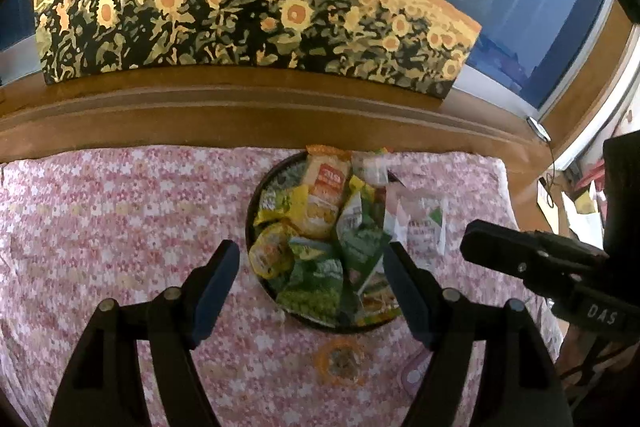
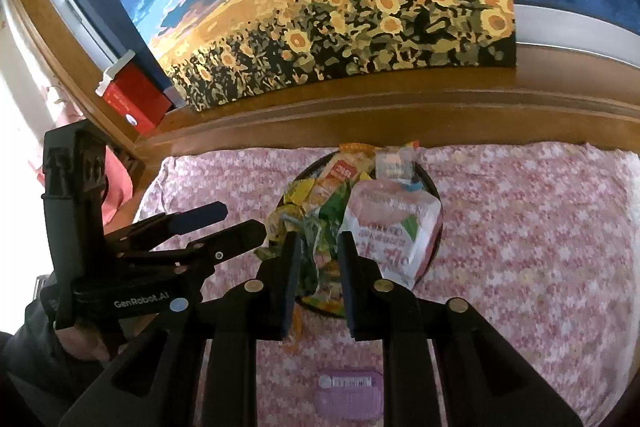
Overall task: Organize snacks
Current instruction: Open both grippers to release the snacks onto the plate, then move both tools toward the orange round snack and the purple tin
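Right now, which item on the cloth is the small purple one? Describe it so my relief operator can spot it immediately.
Start at the dark round tray piled with snack packets in the middle of the pink floral cloth. Come straight toward the camera, off the tray, onto bare cloth: the purple packet lies flat there, below the right gripper. It is the only lilac, rounded-rectangular item; the nearby loose piece is orange.

Left gripper (image 1: 312,279), held low and pointing forward, jaws spread wide with nothing between them. Right gripper (image 2: 318,275), alongside to its right and level with it, jaws parted narrowly, gripping nothing. The left hand (image 2: 86,341) wraps the left gripper's handle from below.
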`<move>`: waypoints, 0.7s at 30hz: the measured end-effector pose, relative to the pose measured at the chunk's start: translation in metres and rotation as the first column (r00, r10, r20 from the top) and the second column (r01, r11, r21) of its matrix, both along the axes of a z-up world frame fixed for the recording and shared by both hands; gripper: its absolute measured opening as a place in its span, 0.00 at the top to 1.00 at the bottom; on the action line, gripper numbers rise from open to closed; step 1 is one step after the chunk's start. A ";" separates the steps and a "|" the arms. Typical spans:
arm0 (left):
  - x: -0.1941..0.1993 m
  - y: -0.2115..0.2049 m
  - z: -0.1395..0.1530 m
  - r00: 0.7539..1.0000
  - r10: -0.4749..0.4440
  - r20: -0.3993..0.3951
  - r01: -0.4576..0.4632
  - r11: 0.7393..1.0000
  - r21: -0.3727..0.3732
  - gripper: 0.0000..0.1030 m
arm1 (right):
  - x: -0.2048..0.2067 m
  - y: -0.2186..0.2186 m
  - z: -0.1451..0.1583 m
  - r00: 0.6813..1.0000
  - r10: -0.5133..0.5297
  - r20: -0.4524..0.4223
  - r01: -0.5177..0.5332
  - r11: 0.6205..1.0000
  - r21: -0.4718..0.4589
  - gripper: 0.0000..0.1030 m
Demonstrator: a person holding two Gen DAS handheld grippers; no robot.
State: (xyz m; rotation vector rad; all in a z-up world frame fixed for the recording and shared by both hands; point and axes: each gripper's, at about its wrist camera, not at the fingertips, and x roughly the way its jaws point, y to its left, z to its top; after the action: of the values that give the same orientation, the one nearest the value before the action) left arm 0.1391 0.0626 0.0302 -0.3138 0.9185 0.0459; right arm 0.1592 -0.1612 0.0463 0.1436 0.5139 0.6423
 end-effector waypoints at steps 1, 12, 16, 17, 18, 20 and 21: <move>-0.002 -0.001 0.000 1.000 0.001 -0.001 -0.001 1.000 0.002 0.24 | -0.003 -0.001 -0.001 1.000 -0.004 0.001 0.004 1.000 -0.002 0.80; -0.023 -0.018 -0.018 0.999 -0.006 -0.036 0.007 1.000 0.011 0.24 | -0.023 -0.011 -0.024 0.999 -0.037 -0.015 0.037 0.999 -0.013 0.67; -0.028 -0.026 -0.030 0.998 -0.023 -0.062 0.024 1.000 0.019 0.24 | -0.029 -0.014 -0.037 0.998 -0.048 -0.033 0.047 0.998 -0.030 0.67; -0.029 -0.028 -0.033 0.997 -0.030 -0.068 0.031 0.999 0.015 0.24 | -0.031 -0.015 -0.041 0.998 -0.053 -0.039 0.052 0.998 -0.037 0.67; -0.030 -0.029 -0.036 0.997 -0.033 -0.074 0.034 0.999 0.013 0.24 | -0.032 -0.016 -0.043 0.997 -0.059 -0.042 0.057 0.998 -0.042 0.67; -0.030 -0.032 -0.042 0.996 -0.044 -0.084 0.045 0.999 0.010 0.24 | -0.032 -0.017 -0.048 0.996 -0.066 -0.052 0.063 0.997 -0.049 0.67; -0.030 -0.034 -0.044 0.995 -0.046 -0.090 0.047 0.999 0.010 0.24 | -0.032 -0.017 -0.050 0.996 -0.069 -0.055 0.066 0.996 -0.054 0.67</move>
State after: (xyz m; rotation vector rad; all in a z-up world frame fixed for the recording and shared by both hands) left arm 0.1093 0.0290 -0.0137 -0.2812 1.0136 0.0226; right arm 0.1271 -0.1784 -0.0041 0.1298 0.5777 0.5592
